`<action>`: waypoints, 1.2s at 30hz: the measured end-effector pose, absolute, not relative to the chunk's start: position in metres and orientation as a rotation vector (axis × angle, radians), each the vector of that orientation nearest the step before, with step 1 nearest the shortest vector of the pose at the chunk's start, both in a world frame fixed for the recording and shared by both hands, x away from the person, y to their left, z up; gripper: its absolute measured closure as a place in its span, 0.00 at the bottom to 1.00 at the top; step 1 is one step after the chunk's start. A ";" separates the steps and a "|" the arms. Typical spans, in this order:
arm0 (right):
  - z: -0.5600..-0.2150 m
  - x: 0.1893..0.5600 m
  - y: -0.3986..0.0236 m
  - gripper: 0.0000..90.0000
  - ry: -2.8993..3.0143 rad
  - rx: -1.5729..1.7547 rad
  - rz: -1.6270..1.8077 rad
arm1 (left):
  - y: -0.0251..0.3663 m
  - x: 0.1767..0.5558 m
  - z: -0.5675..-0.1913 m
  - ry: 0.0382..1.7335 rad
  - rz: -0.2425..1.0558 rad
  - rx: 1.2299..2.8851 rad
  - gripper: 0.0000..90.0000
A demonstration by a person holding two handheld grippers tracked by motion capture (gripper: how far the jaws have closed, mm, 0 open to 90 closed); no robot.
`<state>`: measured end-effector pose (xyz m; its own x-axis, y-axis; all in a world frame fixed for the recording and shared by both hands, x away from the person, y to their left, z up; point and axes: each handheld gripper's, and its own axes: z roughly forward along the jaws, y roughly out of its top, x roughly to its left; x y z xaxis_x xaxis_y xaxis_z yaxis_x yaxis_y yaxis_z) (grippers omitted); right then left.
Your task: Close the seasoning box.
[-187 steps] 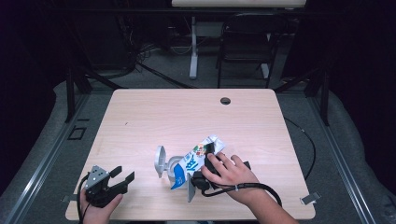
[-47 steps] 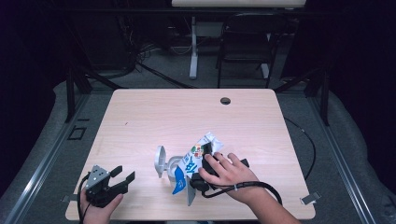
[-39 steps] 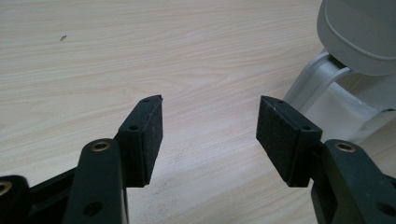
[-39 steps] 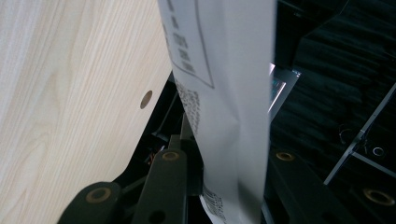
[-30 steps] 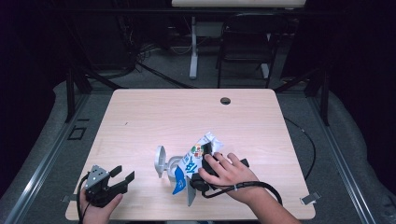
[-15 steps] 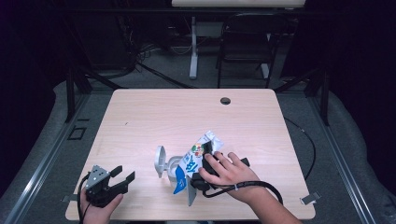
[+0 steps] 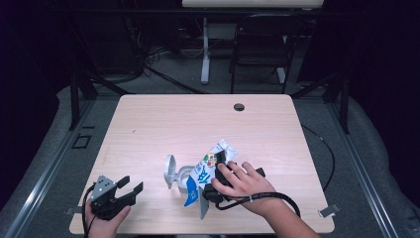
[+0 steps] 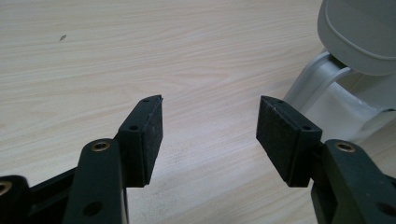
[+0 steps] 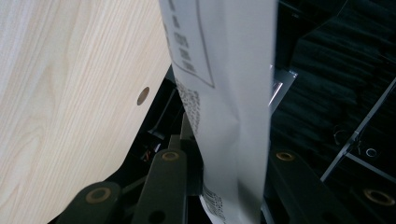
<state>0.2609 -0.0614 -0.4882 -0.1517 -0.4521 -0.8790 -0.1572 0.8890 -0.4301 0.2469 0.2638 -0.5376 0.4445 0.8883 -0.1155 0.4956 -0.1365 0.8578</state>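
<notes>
While right gripper [image 7: 218, 178] holds snack bag [image 7: 205, 168] pinched tight between jaws, bag sits tipped up at front middle of bench [image 7: 148, 124], touching grey stand [image 7: 174, 173]. In right gripper view bag's white back [image 9: 224, 93] runs up between jaws. Left gripper [image 7: 130, 190] rests at front left corner, jaws wide apart, nothing in them, pointing at stand [image 8: 345, 74]. Step looks like: hold bag steady at stand. Next move likely needs left gripper to come over and help, slow, no tearing.
</notes>
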 end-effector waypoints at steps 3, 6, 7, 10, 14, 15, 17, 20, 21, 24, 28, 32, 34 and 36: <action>-0.489 0.261 -0.061 0.84 1.726 -0.471 -0.267 | 0.263 0.247 -0.538 1.185 0.541 1.789 0.46; -0.489 0.262 -0.061 0.84 1.730 -0.474 -0.251 | 0.263 0.247 -0.539 1.185 0.541 1.788 0.46; -0.488 0.261 -0.061 0.84 1.728 -0.472 -0.254 | 0.263 0.247 -0.539 1.184 0.541 1.786 0.46; -0.488 0.261 -0.061 0.84 1.727 -0.469 -0.261 | 0.263 0.247 -0.538 1.185 0.540 1.786 0.46; -0.488 0.261 -0.061 0.84 1.729 -0.470 -0.254 | 0.263 0.247 -0.538 1.185 0.539 1.788 0.46; -0.489 0.261 -0.061 0.84 1.730 -0.470 -0.254 | 0.263 0.247 -0.538 1.185 0.541 1.784 0.46; -0.489 0.261 -0.061 0.84 1.730 -0.469 -0.260 | 0.264 0.246 -0.538 1.187 0.538 1.794 0.46; -0.489 0.261 -0.061 0.84 1.733 -0.465 -0.259 | 0.264 0.246 -0.538 1.186 0.540 1.795 0.46; -0.489 0.260 -0.061 0.84 1.733 -0.463 -0.260 | 0.264 0.246 -0.539 1.187 0.538 1.794 0.46; -0.489 0.260 -0.060 0.84 1.732 -0.465 -0.259 | 0.264 0.246 -0.539 1.187 0.537 1.795 0.46; -0.489 0.261 -0.061 0.84 1.738 -0.459 -0.250 | 0.264 0.246 -0.539 1.187 0.538 1.796 0.46; -0.489 0.260 -0.061 0.84 1.754 -0.454 -0.236 | 0.264 0.246 -0.539 1.188 0.537 1.796 0.46; -0.490 0.260 -0.061 0.83 1.760 -0.449 -0.230 | 0.263 0.246 -0.539 1.188 0.538 1.797 0.46; -0.490 0.261 -0.062 0.83 1.766 -0.446 -0.217 | 0.263 0.246 -0.539 1.189 0.537 1.796 0.46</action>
<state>0.2614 -0.0617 -0.4898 -0.1863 -0.4090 -0.8933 -0.1811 0.9079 -0.3780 0.2461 0.2635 -0.5390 0.4458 0.8880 -0.1125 0.5025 -0.1443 0.8524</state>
